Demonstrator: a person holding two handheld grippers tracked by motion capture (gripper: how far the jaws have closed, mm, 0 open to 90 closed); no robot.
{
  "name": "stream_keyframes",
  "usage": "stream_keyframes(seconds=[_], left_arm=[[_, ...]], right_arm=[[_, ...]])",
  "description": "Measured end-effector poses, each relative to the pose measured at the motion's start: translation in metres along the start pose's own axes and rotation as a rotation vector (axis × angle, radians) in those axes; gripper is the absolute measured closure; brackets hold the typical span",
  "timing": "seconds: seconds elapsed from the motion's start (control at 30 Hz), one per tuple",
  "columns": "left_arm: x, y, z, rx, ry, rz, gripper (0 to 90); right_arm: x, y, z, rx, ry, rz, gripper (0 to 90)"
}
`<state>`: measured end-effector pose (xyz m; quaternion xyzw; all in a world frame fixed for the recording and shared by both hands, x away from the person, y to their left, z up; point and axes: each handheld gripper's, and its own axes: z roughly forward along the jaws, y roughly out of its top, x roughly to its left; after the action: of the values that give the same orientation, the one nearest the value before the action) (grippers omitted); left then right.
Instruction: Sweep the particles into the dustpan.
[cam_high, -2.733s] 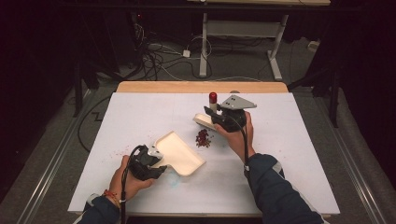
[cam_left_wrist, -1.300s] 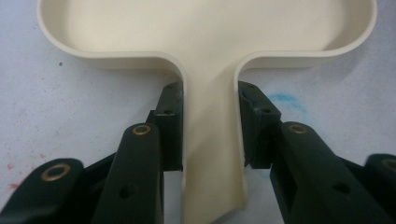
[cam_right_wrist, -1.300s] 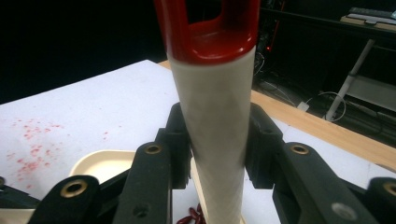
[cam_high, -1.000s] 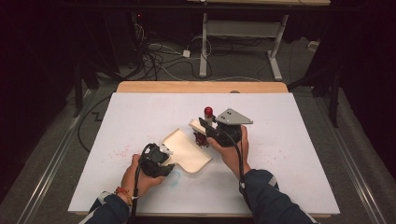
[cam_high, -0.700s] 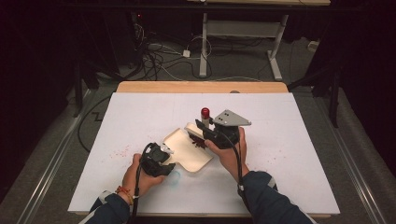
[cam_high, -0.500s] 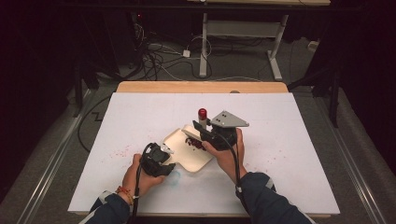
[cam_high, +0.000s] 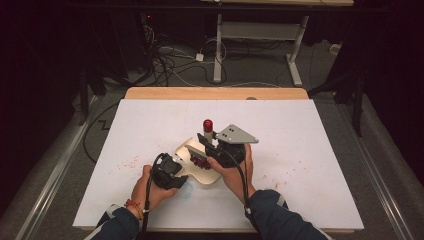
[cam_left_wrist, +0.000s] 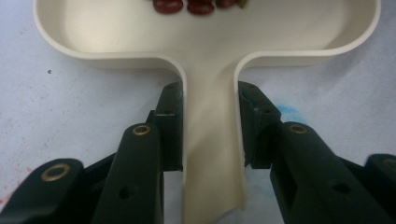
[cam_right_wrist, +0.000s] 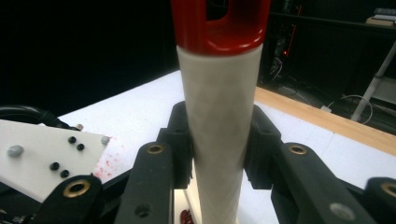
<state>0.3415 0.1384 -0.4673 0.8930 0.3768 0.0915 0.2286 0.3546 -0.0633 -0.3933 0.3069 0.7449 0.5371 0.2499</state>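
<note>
High view: a cream plastic dustpan (cam_high: 197, 162) lies flat on the white-covered bench (cam_high: 310, 150), near its middle, between the person's two hands. The pan is shallow, with a smooth rounded rim and a narrow flat handle. A small heap of glossy dark-red beans (cam_high: 199, 161) sits inside it. Faint red specks dot the white sheet to the left of the pan and to the right of the hands.

The left gripper (cam_high: 169, 171) lies low at the pan's near end. In the left gripper view its black fingers (cam_left_wrist: 168, 126) pinch the pan's handle (cam_left_wrist: 212, 140) from both sides, pads flat against the smooth cream edges, and the beans (cam_left_wrist: 187, 5) show at the far wall of the pan.

The right gripper (cam_high: 222, 147) carries a grey three-cornered plate and stands over the pan's right side. In the right gripper view its fingers (cam_right_wrist: 180, 140) clamp a round white brush handle (cam_right_wrist: 218, 116) with a faint diamond-patterned surface and a glossy red cap (cam_right_wrist: 219, 25) with a hole through it. The handle stands about upright, the red cap at the top. A strip of bare light wood runs along the bench's far edge.
</note>
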Motion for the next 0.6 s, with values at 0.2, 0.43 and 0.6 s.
stream_keyframes(seconds=[0.2, 0.43, 0.6], left_arm=[[0.0004, -0.0005, -0.0001, -0.001, -0.002, 0.005, 64.0], [0.0010, -0.0008, 0.0001, -0.011, 0.000, -0.004, 64.0], [0.0020, -0.0020, 0.0004, -0.006, -0.009, -0.007, 64.1]], right_arm=[[0.0023, -0.0010, -0.0014, -0.012, 0.001, 0.013, 68.8], [0.0019, -0.0013, -0.0052, -0.019, 0.000, 0.010, 69.2], [-0.0031, 0.0005, -0.0083, -0.039, -0.022, 0.005, 69.3]])
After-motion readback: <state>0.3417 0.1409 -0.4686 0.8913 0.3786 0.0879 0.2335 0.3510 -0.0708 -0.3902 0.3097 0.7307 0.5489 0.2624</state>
